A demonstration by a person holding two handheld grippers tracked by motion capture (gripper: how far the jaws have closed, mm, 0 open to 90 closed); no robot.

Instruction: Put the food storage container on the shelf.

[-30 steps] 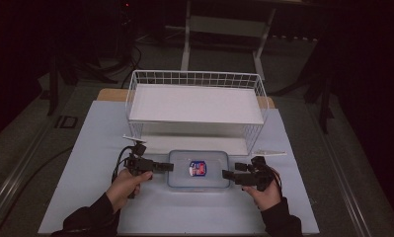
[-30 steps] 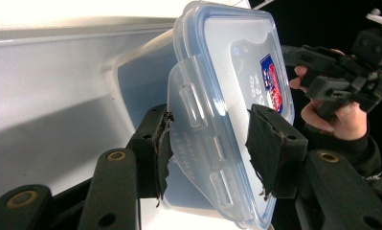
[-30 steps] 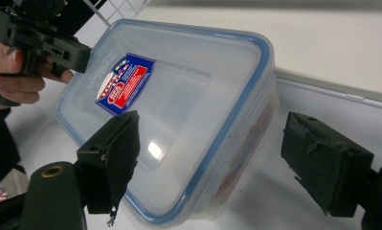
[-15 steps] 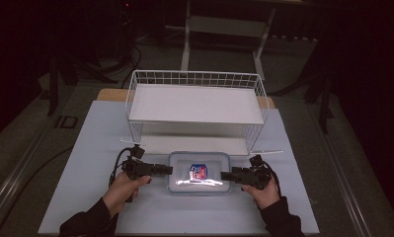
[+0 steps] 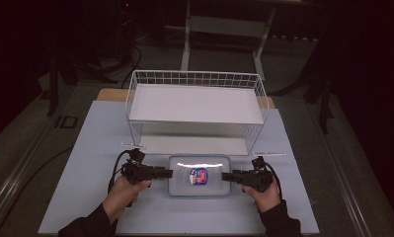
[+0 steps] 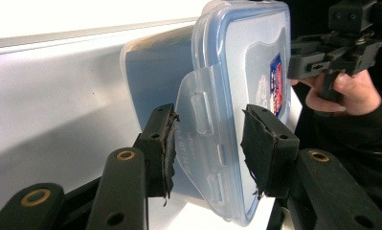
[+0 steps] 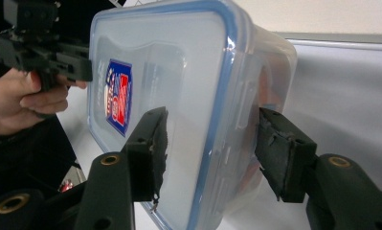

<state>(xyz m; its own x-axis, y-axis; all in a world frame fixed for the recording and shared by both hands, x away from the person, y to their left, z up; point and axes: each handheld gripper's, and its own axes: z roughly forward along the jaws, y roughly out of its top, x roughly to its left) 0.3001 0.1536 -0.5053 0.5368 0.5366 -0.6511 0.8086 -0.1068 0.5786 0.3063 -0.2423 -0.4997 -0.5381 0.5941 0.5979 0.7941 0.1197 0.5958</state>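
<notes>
Both grippers have closed in on the clear rectangular plastic food container with a blue-rimmed lid [image 5: 199, 176] since a second ago; then they stood at its two short ends, now their jaws straddle those ends.

At the left, the left gripper [image 5: 166, 173] is clamped on the container's left end: in the left gripper view its pads [image 6: 165, 143] press the translucent locking flap [image 6: 198, 115] and lid edge, jaws as tight as they go. The container lies on the pale blue table mat [image 5: 86, 163], just in front of the white wire shelf rack [image 5: 194, 106]. At the right, the right gripper [image 5: 227, 176] has just been closing its jaws; the right gripper view shows the container's right end between them, with a gap at the right pad [image 7: 279, 153], so it has no grip yet.

As I judge it, one end is secured; the other grasp and any lift or unlatching remain.

The high view gives the layout and rack; the gripper views alone reveal pad contact, the flap, and the red-and-blue label [image 7: 117, 96] up close.
</notes>
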